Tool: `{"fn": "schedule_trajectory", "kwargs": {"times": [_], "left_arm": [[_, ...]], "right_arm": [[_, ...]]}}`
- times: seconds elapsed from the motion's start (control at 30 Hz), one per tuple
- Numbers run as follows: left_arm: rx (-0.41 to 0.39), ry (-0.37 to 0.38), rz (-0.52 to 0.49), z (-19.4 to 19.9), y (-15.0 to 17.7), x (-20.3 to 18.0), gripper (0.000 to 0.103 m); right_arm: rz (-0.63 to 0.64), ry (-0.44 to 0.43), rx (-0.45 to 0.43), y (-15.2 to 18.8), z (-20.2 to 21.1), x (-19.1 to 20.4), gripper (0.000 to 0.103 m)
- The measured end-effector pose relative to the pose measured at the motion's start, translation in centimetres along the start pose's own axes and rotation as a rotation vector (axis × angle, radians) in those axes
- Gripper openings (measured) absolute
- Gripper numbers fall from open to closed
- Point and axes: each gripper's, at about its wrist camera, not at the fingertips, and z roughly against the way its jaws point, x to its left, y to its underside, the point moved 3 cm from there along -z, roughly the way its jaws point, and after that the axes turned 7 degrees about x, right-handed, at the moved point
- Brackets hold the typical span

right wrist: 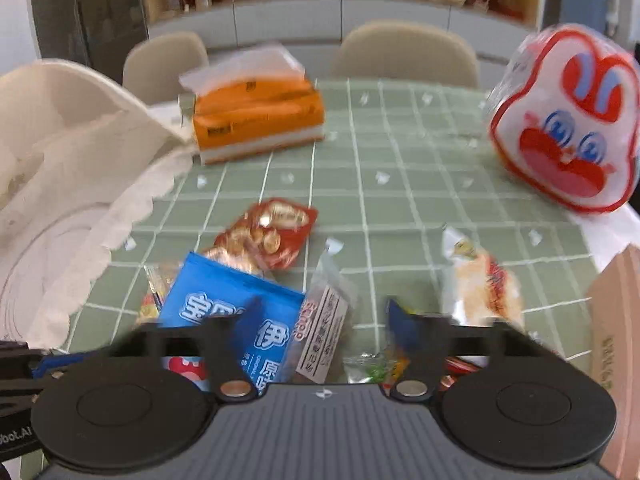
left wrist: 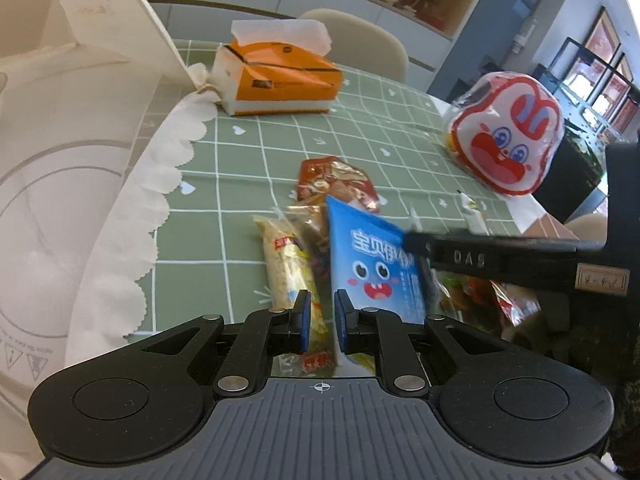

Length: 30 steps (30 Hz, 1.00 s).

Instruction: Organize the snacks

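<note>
1. I am reading the left tongs (left wrist: 322,320) as drawn narrow. The lower edge of the blue snack packet with a cartoon face (left wrist: 372,264) is running down between their blue pads (left wrist: 303,322), and the packet is standing tilted above the other snacks.
2. I am reading the right tongs (right wrist: 316,316) as standing apart, though that view is blurred. A clear packet with a grey-white printed label (right wrist: 322,332) is lying between the fingers, and the pads are not pressing on it.
3. In the left wrist view, one black finger of the right tongs is reaching in from the right over the blue packet's upper corner.
4. The snack pile is sitting near the front of the green grid-patterned tabletop (left wrist: 248,168): a red foil packet (left wrist: 336,180) behind the blue one, and a long pale yellow packet (left wrist: 286,268) just beside it on the left.
5. A white packet with red and orange print (right wrist: 480,276) is lying apart on the right.
6. An orange and white tissue box (left wrist: 276,76) is sitting at the far side, and a red and white rabbit-face plastic pouch (left wrist: 508,136) is standing far right.
7. A white scalloped-edge cover (left wrist: 132,200) is occupying the left.
</note>
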Motion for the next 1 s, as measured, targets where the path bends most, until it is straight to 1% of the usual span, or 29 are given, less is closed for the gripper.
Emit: {"fn": "schedule_trajectory", "kwargs": {"times": [0.03,0.1,0.17,0.23,0.3,0.43,0.5,0.6,0.67,0.77,0.83,0.87,0.9,0.93,1.0], "left_arm": [[-0.001,0.002,0.004,-0.1,-0.1,0.1,0.016],[-0.007,0.008,0.012,-0.5,-0.4,0.2,0.016],[-0.006,0.013,0.022,-1.1,-0.8,0.2,0.016],[0.006,0.036,0.019,-1.9,-1.3,-0.2,0.016],[0.043,0.058,-0.011,-2.5,-1.3,-1.3,0.016],[0.105,0.111,-0.116,-3.1,-0.1,-4.4,0.016],[0.128,0.129,-0.141,-3.3,0.5,-5.7,0.016],[0.134,0.153,-0.112,-3.4,1.0,-7.1,0.016],[0.121,0.168,-0.076,-2.9,1.0,-7.6,0.016],[0.087,0.179,-0.024,-1.9,0.8,-7.9,0.016],[0.076,0.193,0.009,-1.4,0.6,-8.1,0.016],[0.080,0.208,0.019,-1.4,0.4,-8.3,0.016],[0.087,0.227,0.020,-1.4,0.2,-8.7,0.016],[0.090,0.241,0.010,-1.4,0.0,-9.2,0.016],[0.084,0.245,-0.029,-1.5,-0.2,-10.6,0.016]], "right_arm": [[-0.007,-0.013,0.004,0.3,0.1,-0.1,0.035],[-0.031,-0.065,0.026,1.2,0.7,-0.7,0.023],[-0.049,-0.101,0.053,2.5,1.5,-1.2,0.019],[-0.057,-0.116,0.074,4.2,2.6,-1.7,0.017],[-0.081,-0.142,0.095,5.9,3.7,-2.5,0.012],[-0.139,-0.168,0.127,9.2,6.0,-4.8,0.012],[-0.158,-0.173,0.132,10.6,7.0,-6.0,0.012],[-0.187,-0.165,0.127,12.3,8.1,-7.7,0.012],[-0.178,-0.126,0.110,12.9,8.8,-8.6,0.012],[-0.125,-0.044,0.063,13.7,9.9,-9.5,0.017],[-0.116,0.003,0.053,14.2,10.4,-10.3,0.029],[-0.132,0.002,0.052,14.6,10.5,-10.8,0.032],[-0.146,-0.003,0.049,14.8,10.6,-11.3,0.038],[-0.159,0.001,0.044,15.2,10.7,-11.8,0.045],[-0.168,0.025,0.033,15.8,10.8,-12.4,0.056]]}}
